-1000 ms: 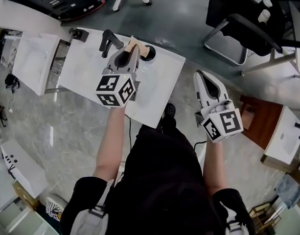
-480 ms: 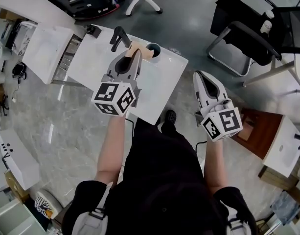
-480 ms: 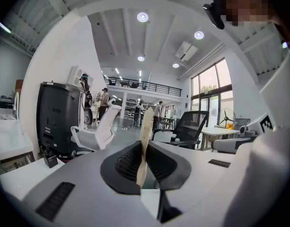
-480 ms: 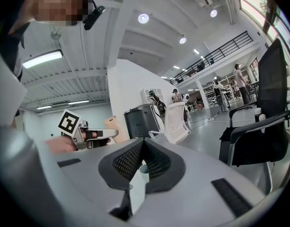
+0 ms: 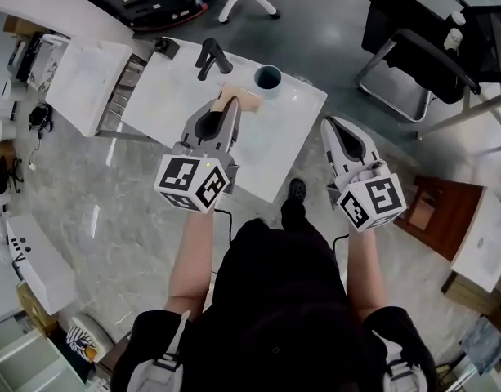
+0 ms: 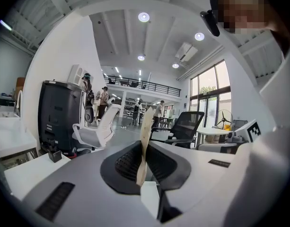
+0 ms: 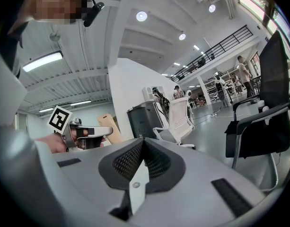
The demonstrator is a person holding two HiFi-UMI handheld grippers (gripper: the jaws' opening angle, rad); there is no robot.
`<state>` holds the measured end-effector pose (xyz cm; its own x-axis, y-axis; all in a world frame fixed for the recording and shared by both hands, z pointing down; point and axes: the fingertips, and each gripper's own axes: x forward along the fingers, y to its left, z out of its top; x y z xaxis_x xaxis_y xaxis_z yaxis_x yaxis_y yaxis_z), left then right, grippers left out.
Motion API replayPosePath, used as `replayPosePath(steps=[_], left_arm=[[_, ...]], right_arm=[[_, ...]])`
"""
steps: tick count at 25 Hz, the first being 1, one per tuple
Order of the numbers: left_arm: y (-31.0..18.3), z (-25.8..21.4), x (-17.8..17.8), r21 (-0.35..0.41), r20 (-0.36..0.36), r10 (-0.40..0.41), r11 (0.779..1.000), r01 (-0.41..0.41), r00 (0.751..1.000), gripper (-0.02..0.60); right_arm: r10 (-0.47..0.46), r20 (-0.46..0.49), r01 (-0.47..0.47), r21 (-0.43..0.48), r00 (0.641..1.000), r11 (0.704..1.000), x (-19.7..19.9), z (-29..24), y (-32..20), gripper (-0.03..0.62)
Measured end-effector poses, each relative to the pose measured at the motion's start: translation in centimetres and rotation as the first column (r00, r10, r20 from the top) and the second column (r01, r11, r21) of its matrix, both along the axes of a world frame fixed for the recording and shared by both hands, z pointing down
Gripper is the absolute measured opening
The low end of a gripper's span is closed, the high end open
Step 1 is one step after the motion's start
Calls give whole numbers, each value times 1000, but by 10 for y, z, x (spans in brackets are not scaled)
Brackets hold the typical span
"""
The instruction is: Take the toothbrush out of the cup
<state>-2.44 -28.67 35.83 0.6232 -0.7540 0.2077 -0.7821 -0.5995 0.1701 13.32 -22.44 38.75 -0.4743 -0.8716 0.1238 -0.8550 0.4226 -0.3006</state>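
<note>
My left gripper (image 5: 230, 109) is shut on a flat tan toothbrush (image 5: 242, 99), held over the white table (image 5: 176, 96). In the left gripper view the toothbrush (image 6: 145, 126) stands as a thin upright strip pinched between the jaws of that gripper (image 6: 144, 143). The dark teal cup (image 5: 268, 77) stands by the table's far edge, just beyond the toothbrush tip and apart from it. My right gripper (image 5: 337, 129) hovers off the table's right side, shut with nothing in it (image 7: 144, 148). In its view the tan toothbrush (image 7: 109, 126) shows at the left.
A black stand (image 5: 211, 56) and a small black block (image 5: 163, 46) sit at the table's far left. A white cabinet (image 5: 82, 84) adjoins the table on the left. Black chairs (image 5: 413, 39) stand far right, a brown stool (image 5: 434, 207) to my right.
My left gripper has drawn back toward me with the toothbrush. The cup, hidden under the toothbrush a second ago, now shows whole beyond its tip. The right gripper has barely shifted.
</note>
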Motion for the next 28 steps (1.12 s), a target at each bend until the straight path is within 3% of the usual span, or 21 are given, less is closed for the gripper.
replayPosePath(steps=[9,28], left_arm=[[43,5,-56,-10,-50,21,1000,-21,999,40],[185,-24,-166,56,-135,115,993,-108,984,40]], right_arm=[[7,-37,-7,-6,999,1000,-59,-3,42,31],[131,-113,-120,99,985,988,-155,-59,188,31]])
